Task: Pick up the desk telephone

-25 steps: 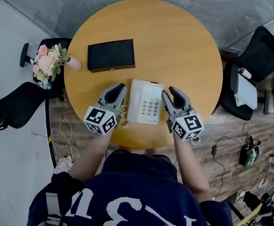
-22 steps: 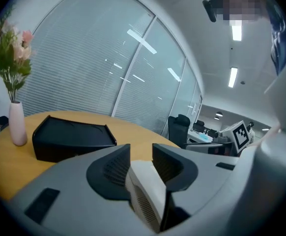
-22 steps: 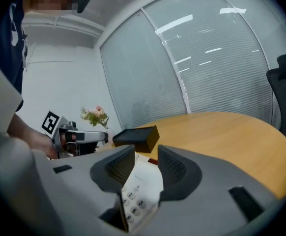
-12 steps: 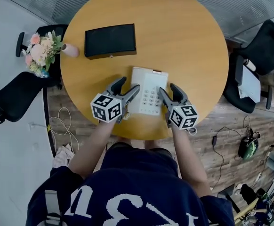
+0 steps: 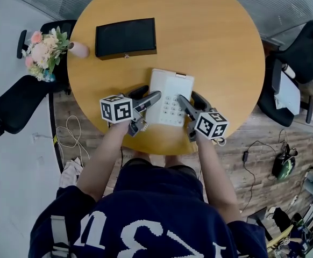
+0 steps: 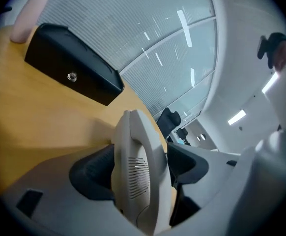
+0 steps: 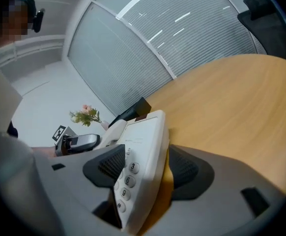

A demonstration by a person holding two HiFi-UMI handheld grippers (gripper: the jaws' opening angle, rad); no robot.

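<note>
The left gripper [image 5: 149, 95] straddles the desk telephone [image 5: 169, 90] at its eight o'clock edge, the right gripper [image 5: 189, 99] at four o'clock. Both pairs of jaws are opening wide, pads clear of it.

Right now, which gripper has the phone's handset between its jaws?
The left gripper: its opening jaws straddle the handset, while the right gripper, jaws also opening, straddles the keypad side of the telephone.
</note>
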